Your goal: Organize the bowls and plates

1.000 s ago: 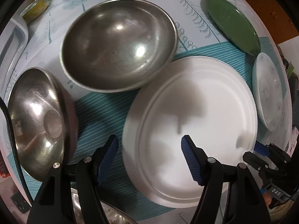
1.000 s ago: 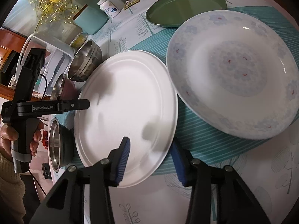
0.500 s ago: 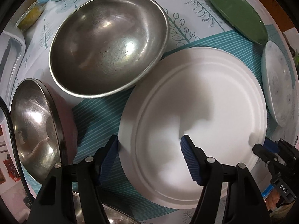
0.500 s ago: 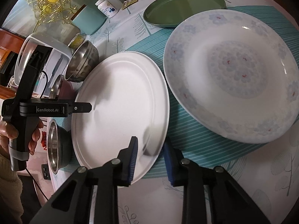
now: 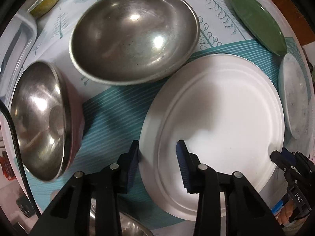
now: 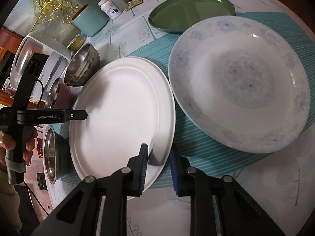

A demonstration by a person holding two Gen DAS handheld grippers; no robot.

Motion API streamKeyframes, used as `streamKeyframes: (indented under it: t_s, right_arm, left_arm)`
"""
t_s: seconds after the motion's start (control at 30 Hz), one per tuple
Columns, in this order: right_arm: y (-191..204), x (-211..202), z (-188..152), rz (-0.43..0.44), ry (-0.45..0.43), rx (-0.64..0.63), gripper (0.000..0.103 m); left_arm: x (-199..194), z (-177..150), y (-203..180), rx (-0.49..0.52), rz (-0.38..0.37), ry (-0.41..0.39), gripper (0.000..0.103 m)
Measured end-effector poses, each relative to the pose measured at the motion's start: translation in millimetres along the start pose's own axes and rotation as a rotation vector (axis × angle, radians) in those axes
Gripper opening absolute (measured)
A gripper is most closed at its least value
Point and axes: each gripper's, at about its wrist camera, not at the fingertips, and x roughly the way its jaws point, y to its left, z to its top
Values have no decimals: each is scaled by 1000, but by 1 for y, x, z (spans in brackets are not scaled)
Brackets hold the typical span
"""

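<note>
Both claws just closing: left gripper (image 5: 157, 166) & right gripper (image 6: 158, 167) straddle white plate (image 5: 226, 122) rim between pads; clamp unclear; lift likely next.

Glossy white plate (image 5: 226, 114) – smooth glaze; steel bowl (image 5: 133, 35) – dull, scuffed metal; green plate (image 6: 192, 12) – satin.

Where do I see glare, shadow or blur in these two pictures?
Left wrist view: bright glare spots inside the large steel bowl, a grey shadow across the white plate, and fisheye bending at the edges. Right wrist view: the flowered plate looks slightly soft, with small highlights near its rim.
</note>
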Motion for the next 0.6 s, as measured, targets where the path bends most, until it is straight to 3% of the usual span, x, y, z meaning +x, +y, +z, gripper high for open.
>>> streamKeyframes:
  t_s: [0.2,0.37,0.47,0.6]
  right_arm:
    - [2,-23,-6,-23,-25,-16,21]
    - [-6,-53,-18,-44,-52,14,21]
    - [-11,-75,-31,-74,-73,34,21]
    - [-15,-105,-56,-147,-115,61,21]
  left_arm:
    - [-26,-29,-1,16,-39,-23,36]
    - [-61,-70,-1,59,-115,-66,36]
    - [-87,-119,-21,98,-159,-89,36]
    - [-92,-157,-47,140,-186,-113,36]
